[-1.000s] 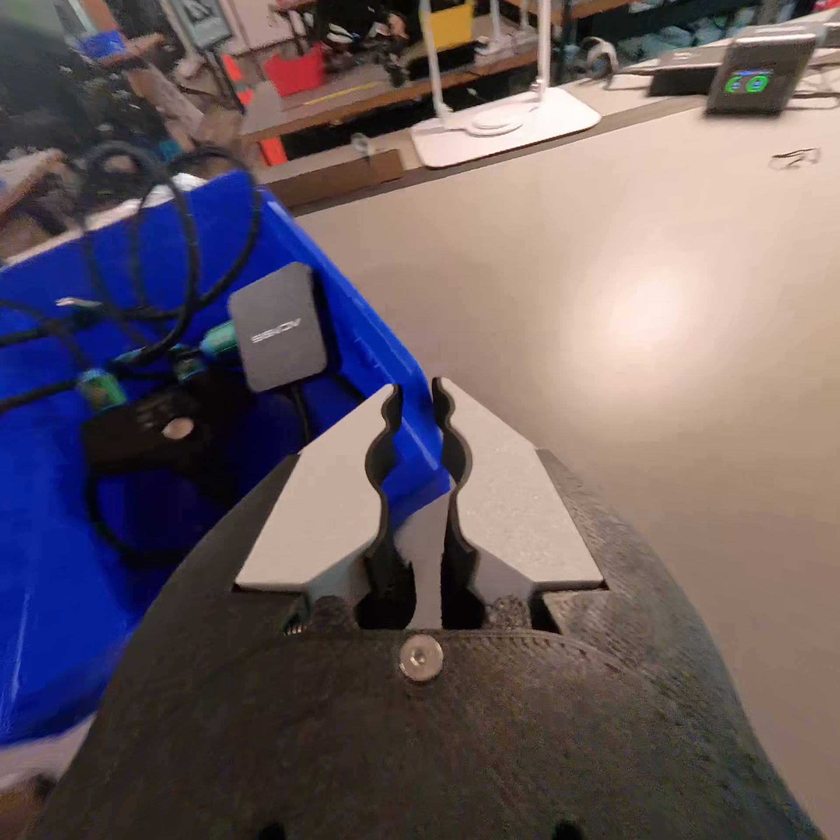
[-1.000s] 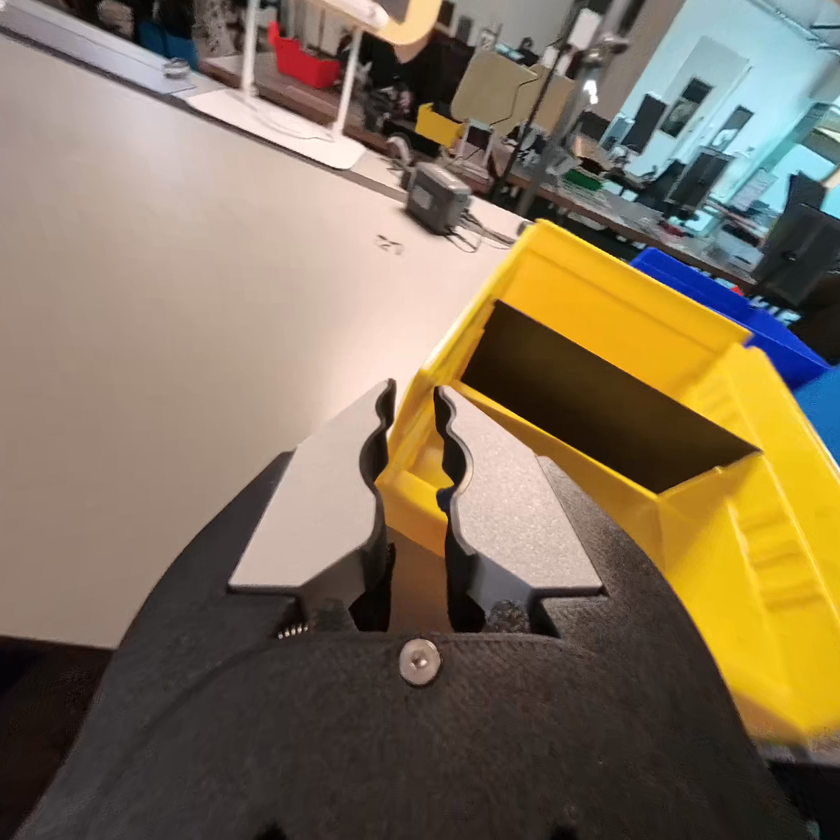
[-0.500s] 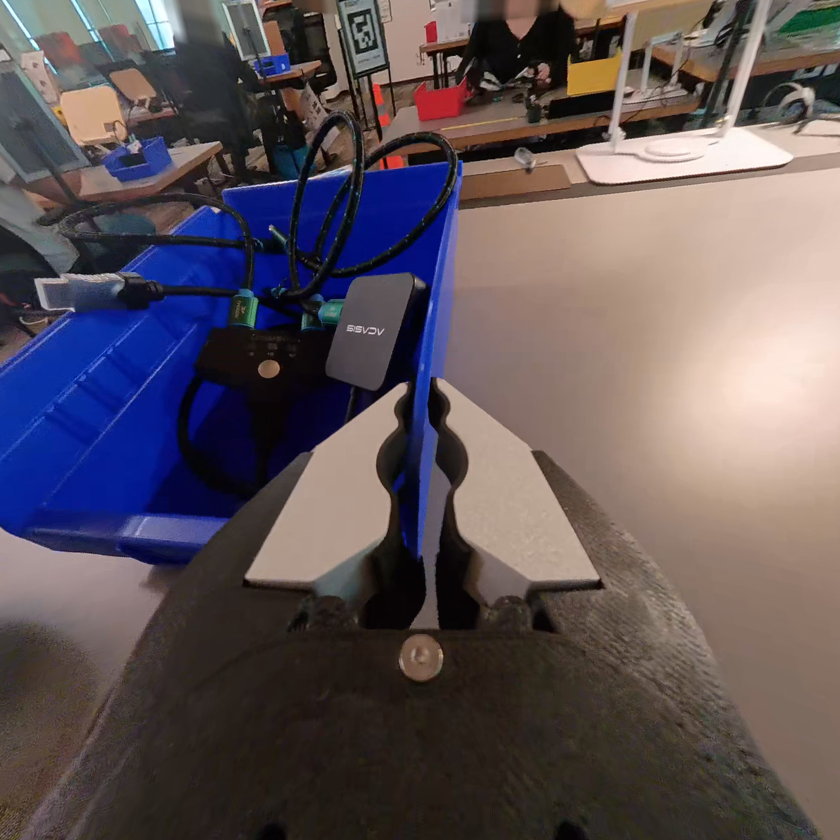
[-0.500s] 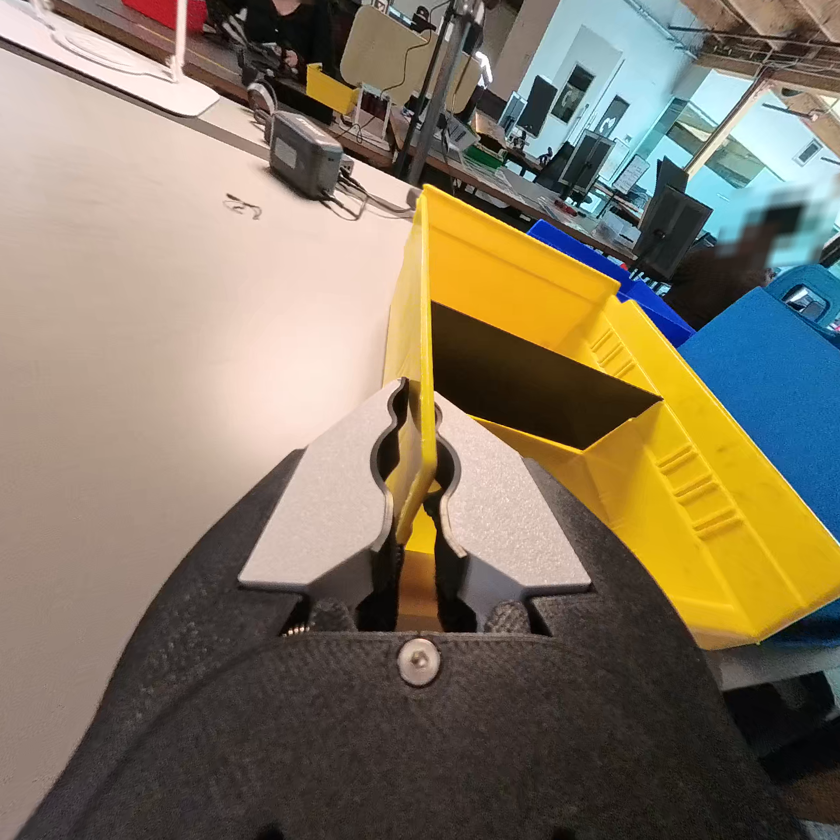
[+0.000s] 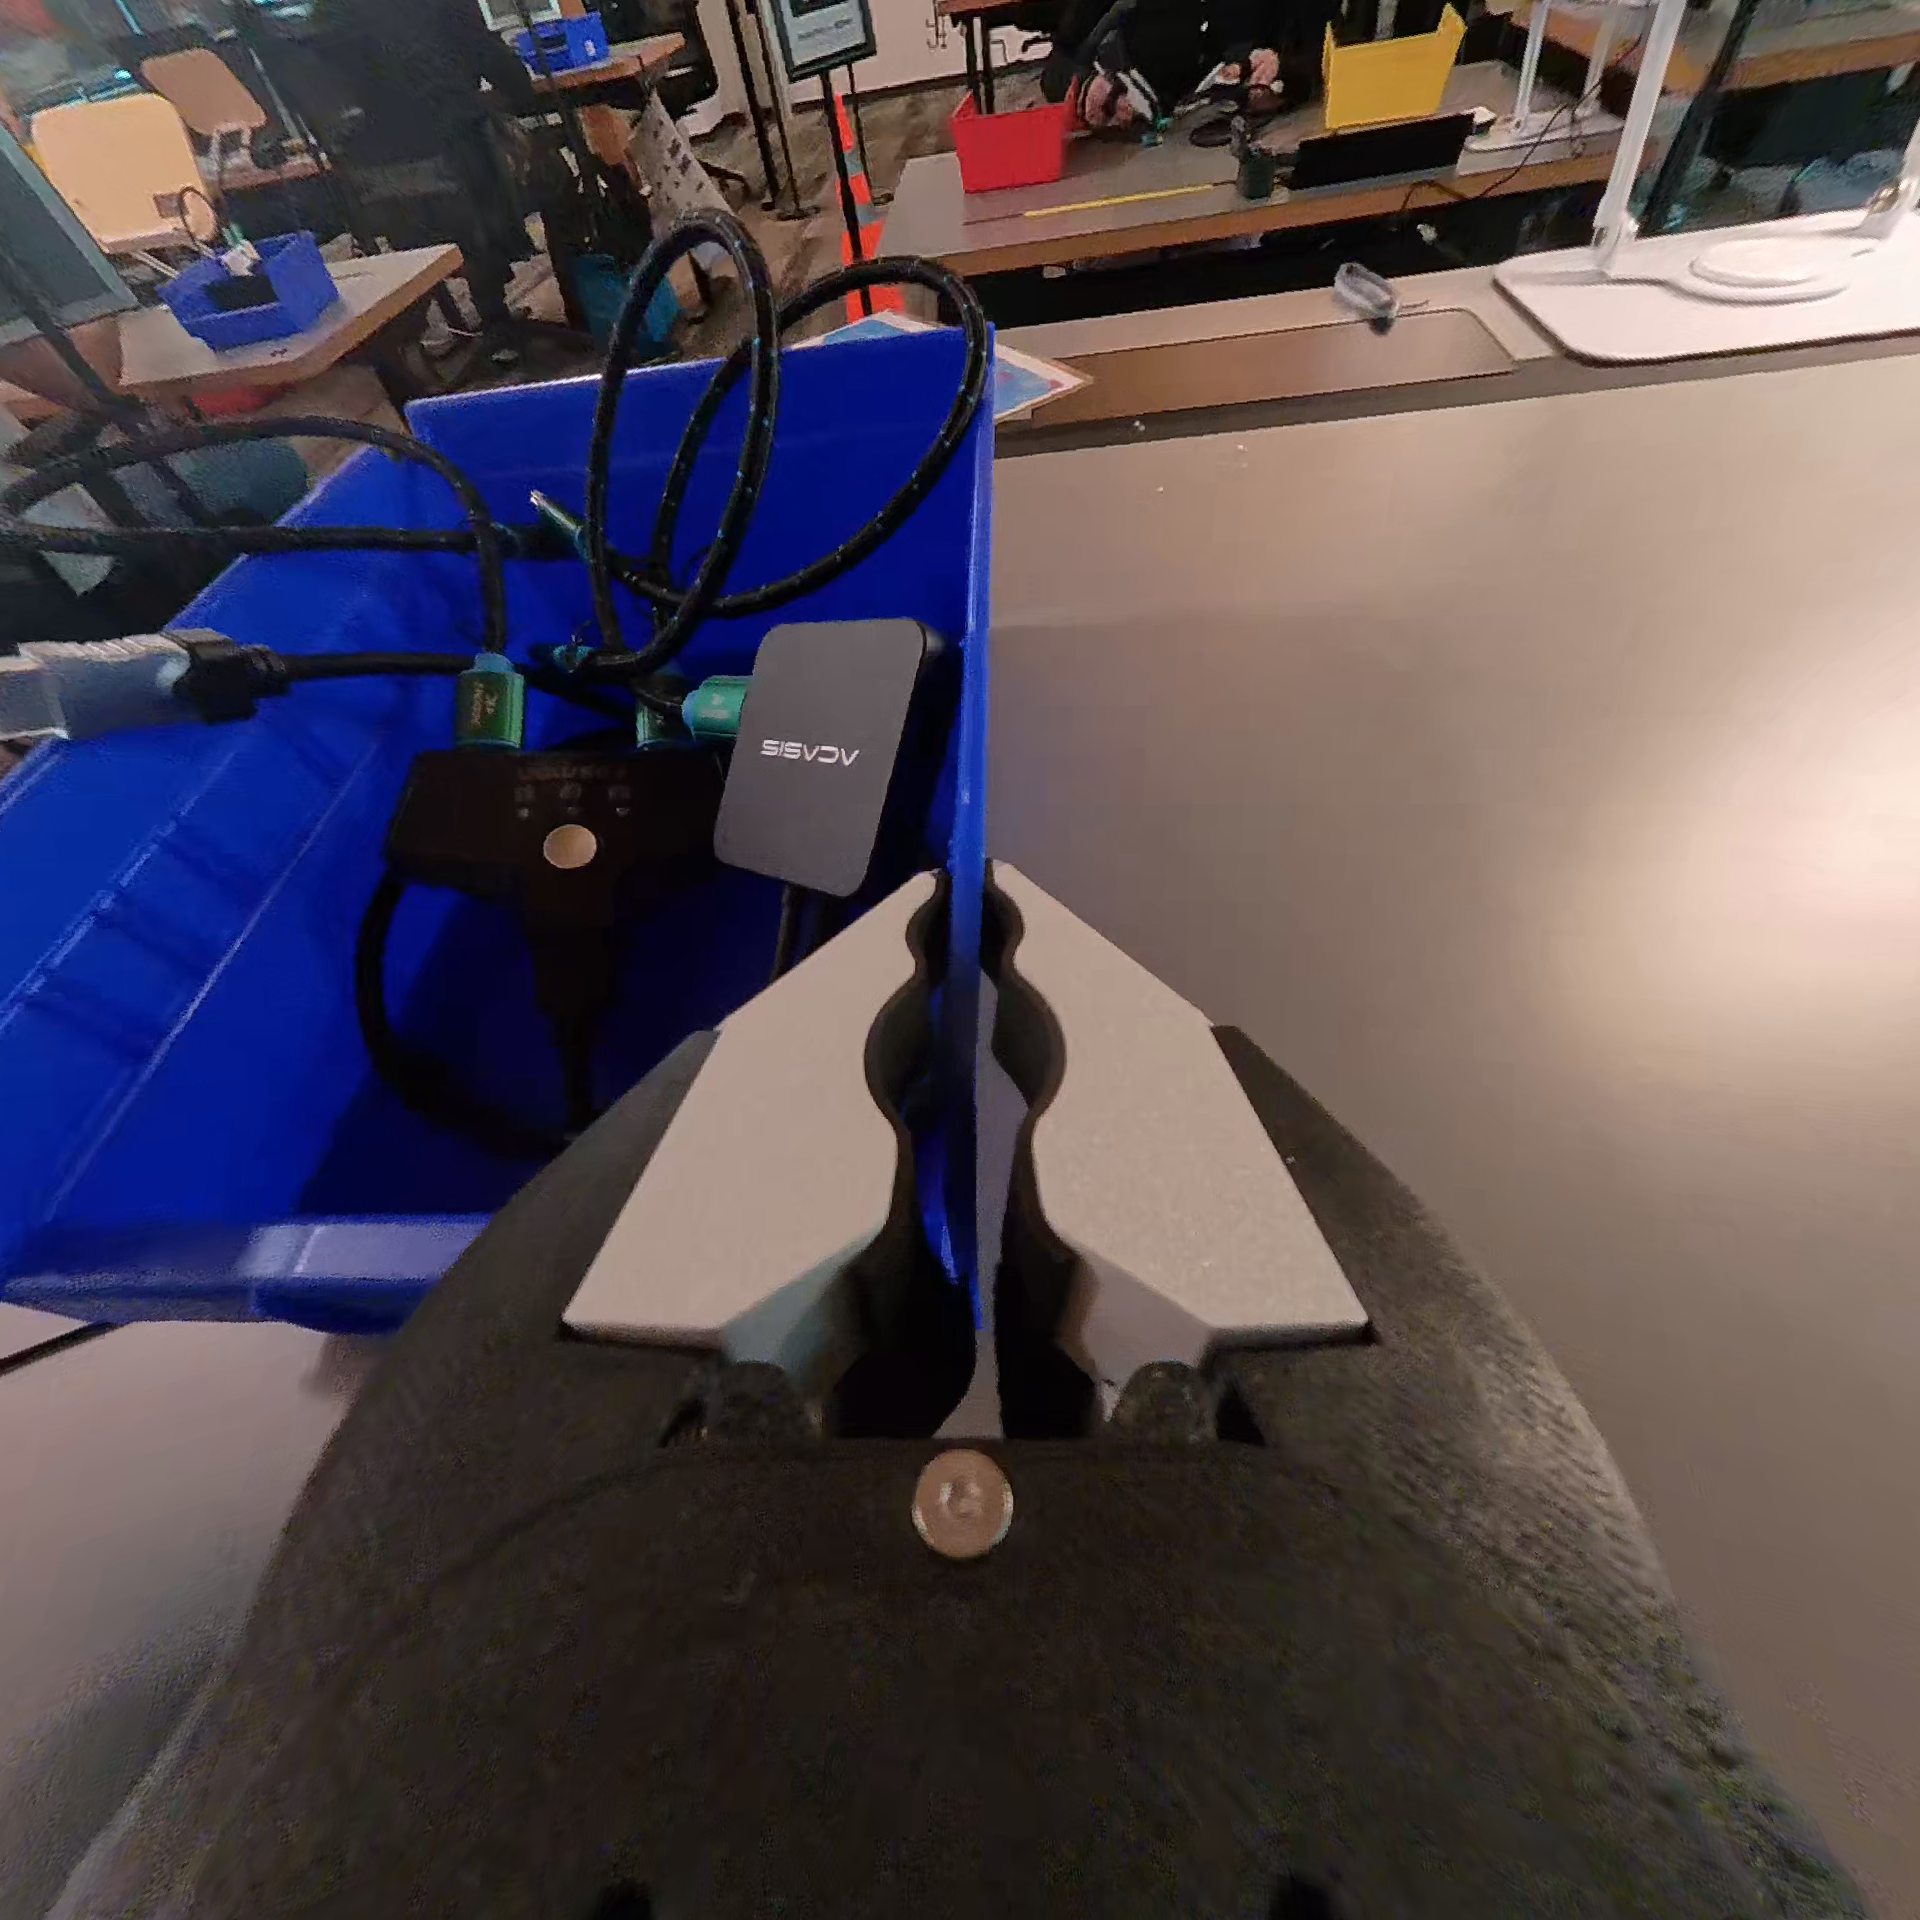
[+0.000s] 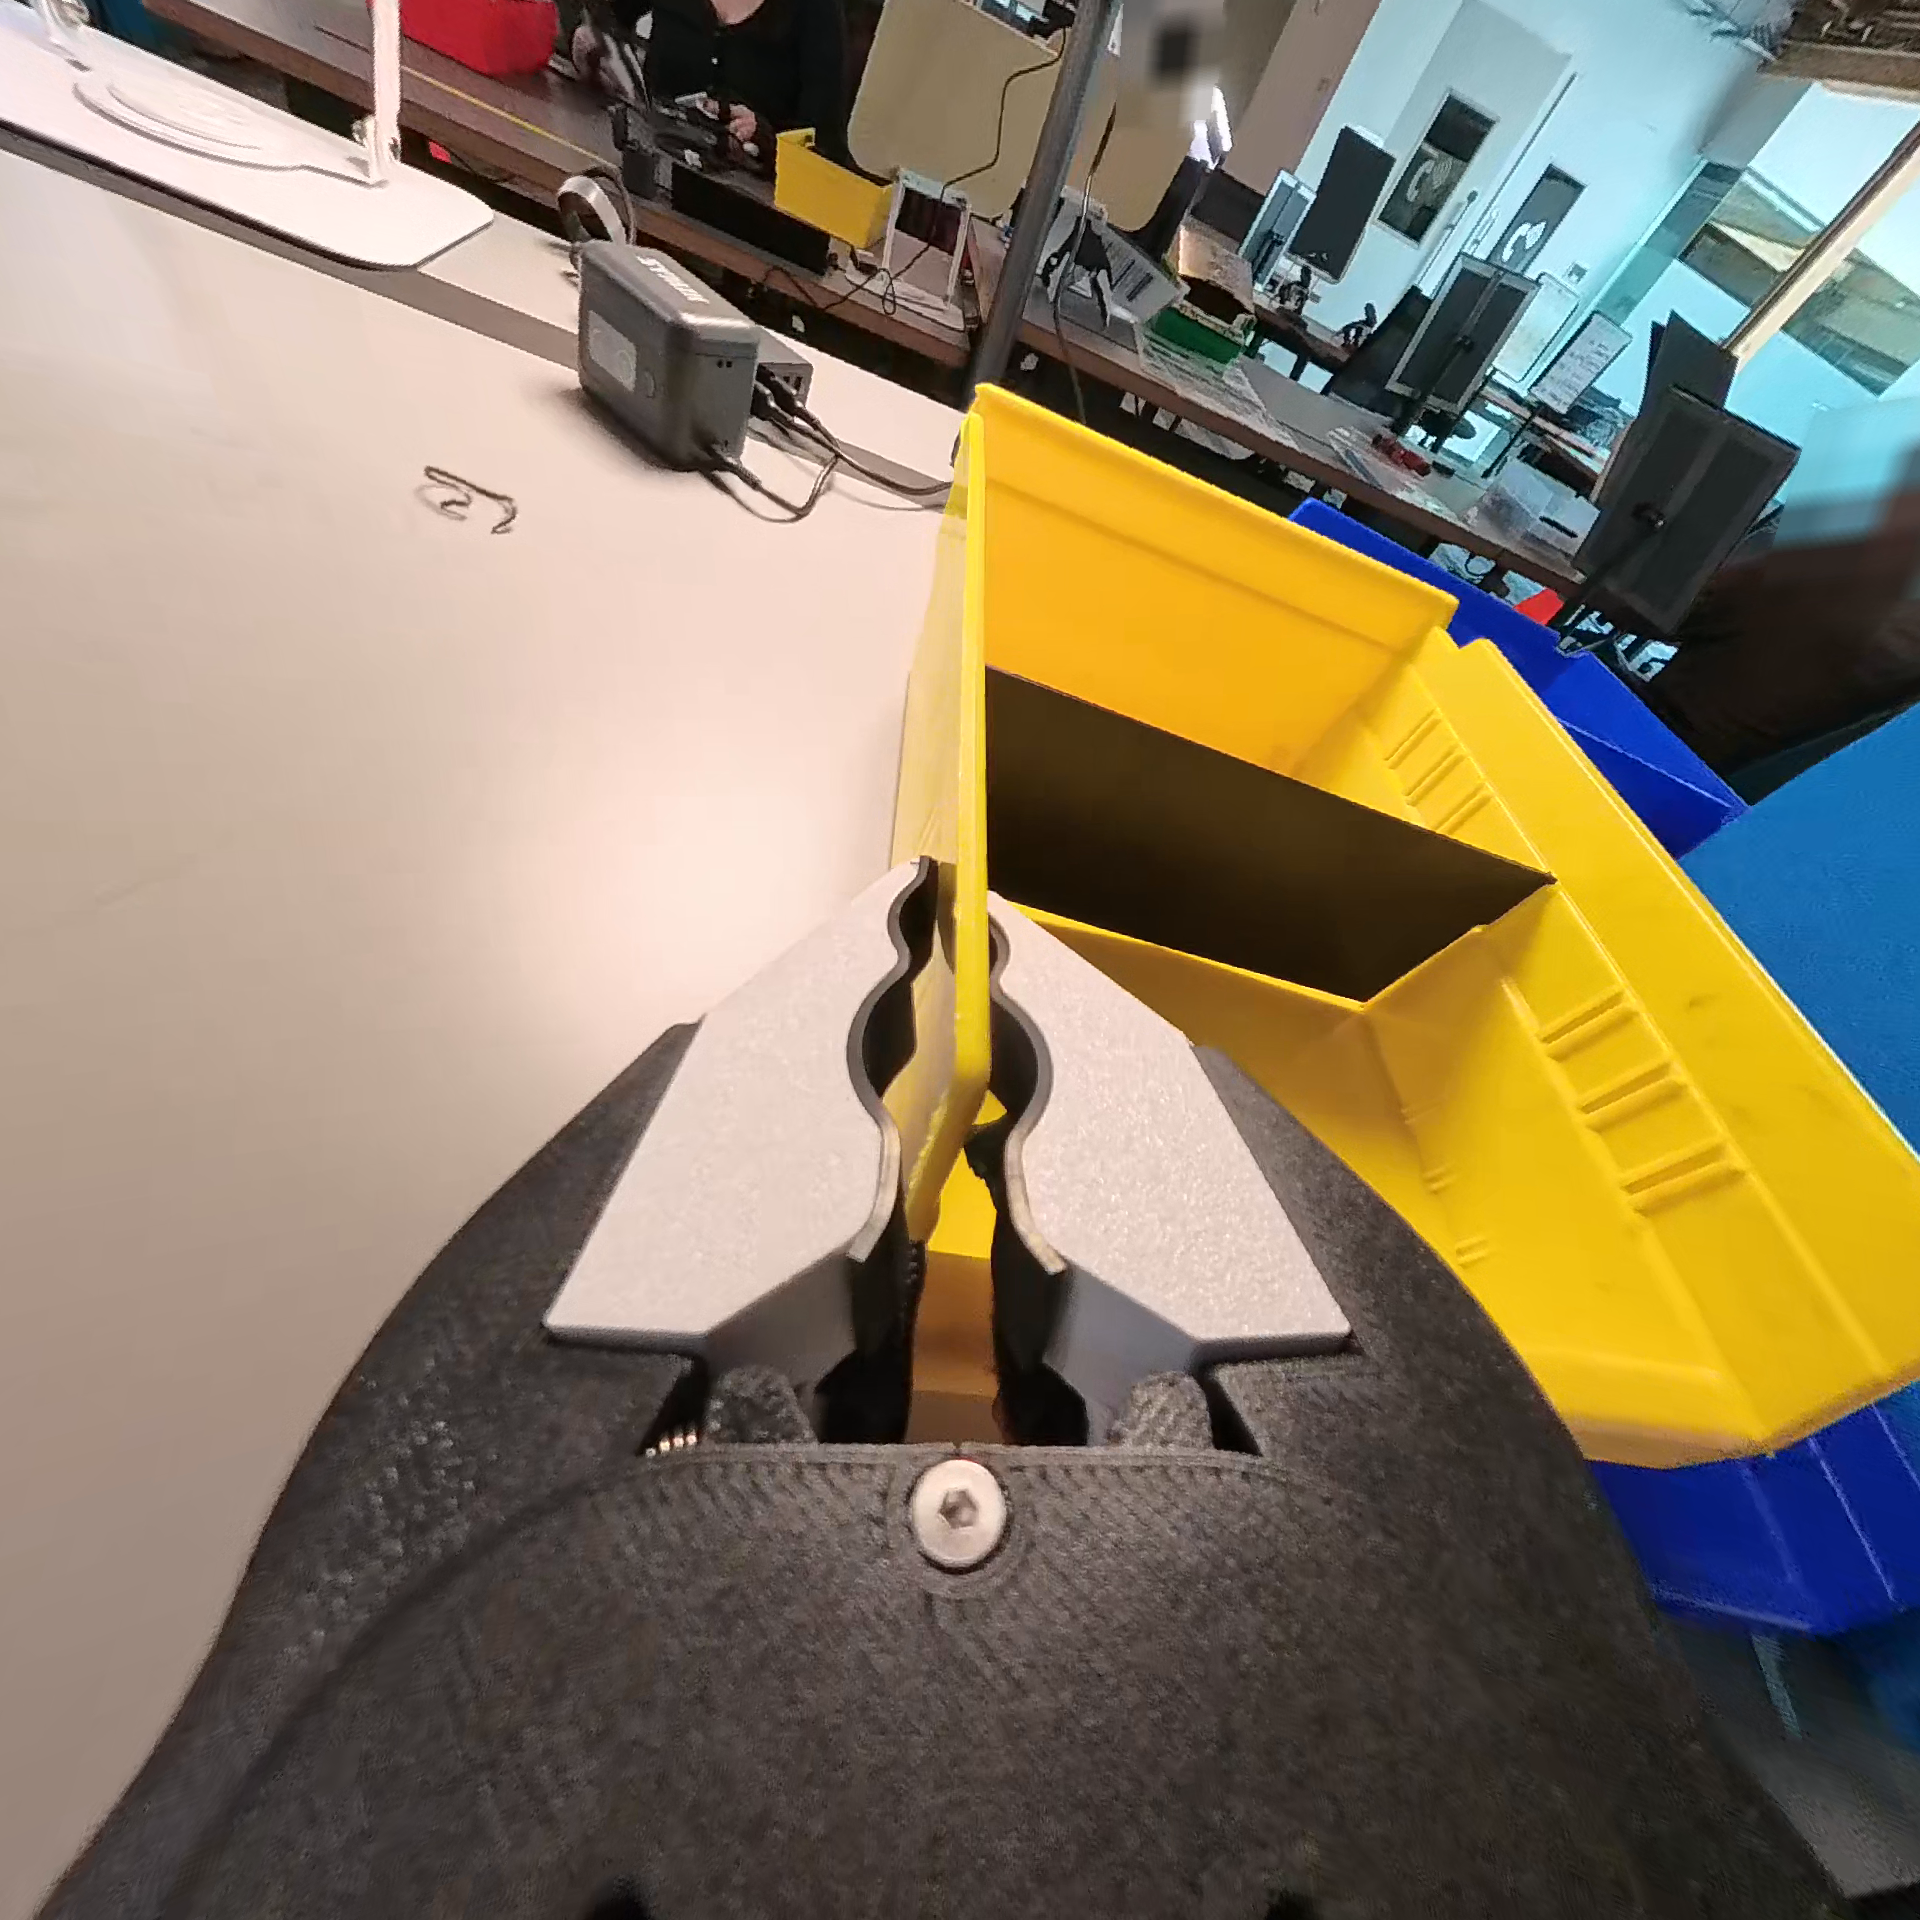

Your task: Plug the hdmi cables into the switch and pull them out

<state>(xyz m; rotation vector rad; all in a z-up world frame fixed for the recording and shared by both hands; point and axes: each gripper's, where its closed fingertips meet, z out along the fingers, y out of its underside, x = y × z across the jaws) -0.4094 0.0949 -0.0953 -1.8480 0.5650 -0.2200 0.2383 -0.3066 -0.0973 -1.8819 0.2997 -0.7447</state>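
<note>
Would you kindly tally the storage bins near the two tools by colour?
Blue bins: 2, one holding cables, one under the yellow
Yellow bins: 1
Total: 3

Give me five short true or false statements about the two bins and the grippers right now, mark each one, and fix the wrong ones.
1. The left gripper is closed on the side wall of the blue plastic bin. True.
2. The blue plastic bin is empty. False: it holds a black switch box, a dark grey flat adapter and black braided cables.
3. The right gripper grips the wall of the yellow plastic bin. True.
4. A black divider panel stands across the yellow plastic bin. True.
5. The left gripper holds a cable plug. False: only the bin wall sits between its fingers.
</note>
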